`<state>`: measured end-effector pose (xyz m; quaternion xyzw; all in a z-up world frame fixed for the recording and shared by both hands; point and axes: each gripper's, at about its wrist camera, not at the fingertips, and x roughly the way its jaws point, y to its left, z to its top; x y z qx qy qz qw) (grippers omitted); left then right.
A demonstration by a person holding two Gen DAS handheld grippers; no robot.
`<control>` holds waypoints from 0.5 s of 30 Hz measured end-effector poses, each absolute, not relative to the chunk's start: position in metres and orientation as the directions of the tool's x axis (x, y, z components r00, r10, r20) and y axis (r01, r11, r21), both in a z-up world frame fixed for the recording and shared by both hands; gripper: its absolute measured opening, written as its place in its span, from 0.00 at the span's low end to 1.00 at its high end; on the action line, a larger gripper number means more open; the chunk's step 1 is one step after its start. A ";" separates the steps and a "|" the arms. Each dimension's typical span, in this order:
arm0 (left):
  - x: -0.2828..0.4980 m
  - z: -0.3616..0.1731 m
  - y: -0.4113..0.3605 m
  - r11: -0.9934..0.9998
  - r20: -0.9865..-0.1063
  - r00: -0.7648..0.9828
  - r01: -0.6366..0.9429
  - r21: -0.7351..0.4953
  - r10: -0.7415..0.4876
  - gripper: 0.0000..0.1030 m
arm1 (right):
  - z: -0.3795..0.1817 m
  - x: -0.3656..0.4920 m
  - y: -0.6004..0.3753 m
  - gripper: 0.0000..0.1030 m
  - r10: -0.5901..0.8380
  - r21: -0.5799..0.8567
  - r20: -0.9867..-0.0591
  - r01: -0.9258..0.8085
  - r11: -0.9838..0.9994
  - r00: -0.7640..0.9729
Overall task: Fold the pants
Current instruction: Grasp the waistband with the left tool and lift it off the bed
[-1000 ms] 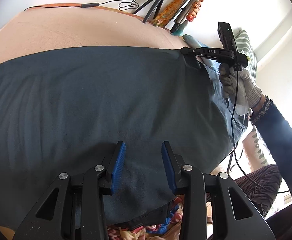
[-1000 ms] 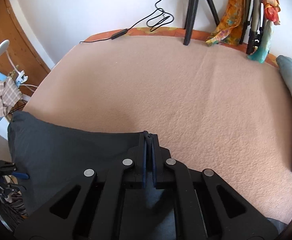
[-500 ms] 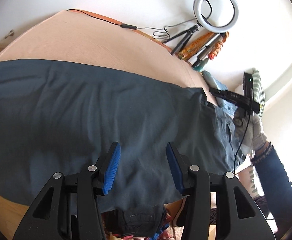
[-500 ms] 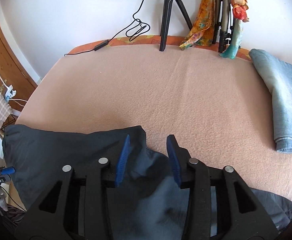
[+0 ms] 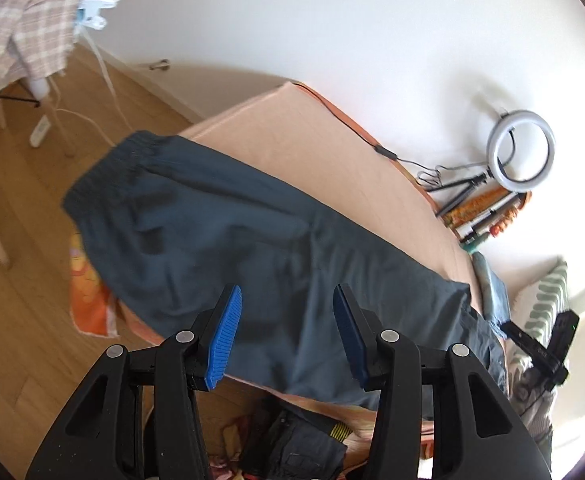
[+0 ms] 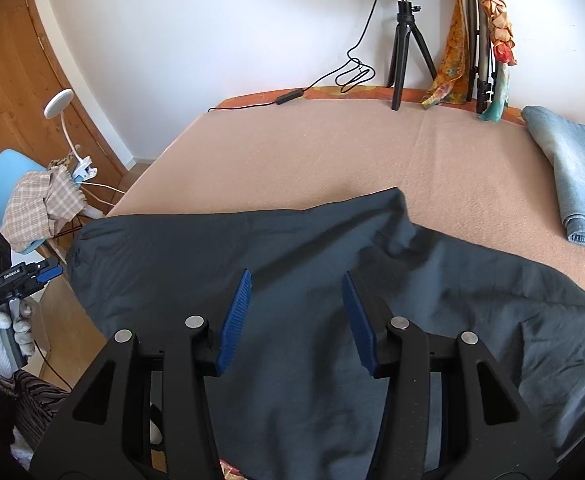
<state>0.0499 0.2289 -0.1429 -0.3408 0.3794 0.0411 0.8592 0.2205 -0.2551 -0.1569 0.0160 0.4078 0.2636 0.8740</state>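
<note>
Dark blue-grey pants point(image 5: 252, 240) lie spread across the peach-covered bed point(image 5: 332, 152); their elastic waistband point(image 5: 112, 160) hangs over the bed's left end. In the right wrist view the pants point(image 6: 292, 264) fill the near half of the bed, one folded edge raised in a ridge. My left gripper point(image 5: 286, 328) is open and empty, above the pants' near edge. My right gripper point(image 6: 296, 312) is open and empty, above the pants' middle. The left gripper also shows in the right wrist view point(image 6: 46, 272) at the far left.
Folded light-blue jeans point(image 6: 572, 176) lie at the bed's right side. A ring light on a tripod point(image 6: 402, 40) and scarves point(image 6: 472, 40) stand at the far wall. A blue chair with checked cloth point(image 6: 32, 200) and a clip lamp point(image 6: 64, 120) stand left of the bed.
My right gripper has opened, let go of the pants and pulled back. My left gripper stayed open and swung left, so the waistband end and floor came into its view.
</note>
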 end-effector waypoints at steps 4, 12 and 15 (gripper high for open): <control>0.034 -0.160 0.281 0.650 -0.680 0.720 -0.451 -0.612 -0.140 0.45 | -0.164 0.200 -0.234 0.49 0.508 0.264 -0.702 -0.481 0.836 0.498; 0.038 -0.193 0.331 0.533 -0.716 0.684 -0.557 -0.636 -0.139 0.45 | -0.181 0.158 -0.162 0.49 0.553 0.211 -0.747 -0.657 0.724 0.370; 0.047 -0.203 0.340 0.529 -0.724 0.670 -0.561 -0.637 -0.162 0.45 | -0.196 0.147 -0.138 0.49 0.512 0.138 -0.783 -0.704 0.697 0.353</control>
